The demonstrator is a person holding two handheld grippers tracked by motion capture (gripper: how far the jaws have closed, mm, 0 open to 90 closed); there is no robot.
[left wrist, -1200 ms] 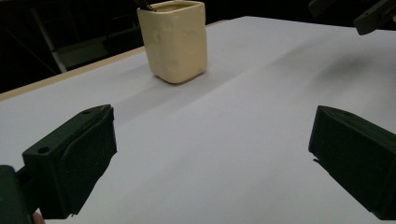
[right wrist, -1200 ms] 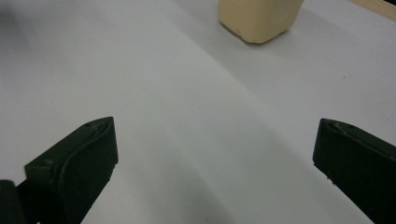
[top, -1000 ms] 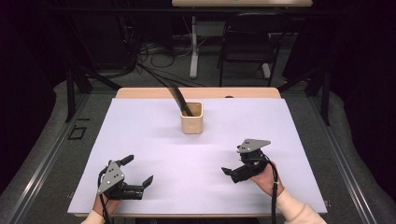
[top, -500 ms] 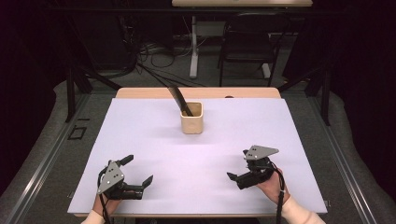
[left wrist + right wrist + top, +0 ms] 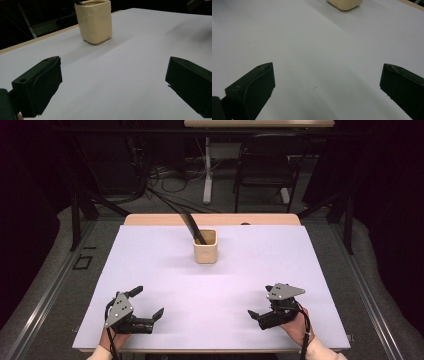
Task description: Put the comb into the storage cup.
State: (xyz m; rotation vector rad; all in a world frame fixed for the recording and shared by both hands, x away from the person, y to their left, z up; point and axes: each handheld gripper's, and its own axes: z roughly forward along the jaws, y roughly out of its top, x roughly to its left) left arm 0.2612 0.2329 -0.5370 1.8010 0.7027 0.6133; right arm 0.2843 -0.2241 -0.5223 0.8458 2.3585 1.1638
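Gaping wide, left gripper (image 5: 148,302) and right gripper (image 5: 260,307) hold nothing.

Dark room; grey floor (image 5: 150,190), loose cables (image 5: 165,175), black chair (image 5: 262,167), possibly second table (image 5: 260,122).

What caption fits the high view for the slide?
Both grippers, left and right, rest open near the table's front edge; cream cup holds a dark tool.

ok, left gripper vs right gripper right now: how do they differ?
The left gripper sits by the white table's near-left corner; the right gripper sits near-right. The left gripper's jaws point right and away; the right gripper's point left, toward the left gripper. Both have jaws wide open, hold nothing, and are well short of the cream cup.
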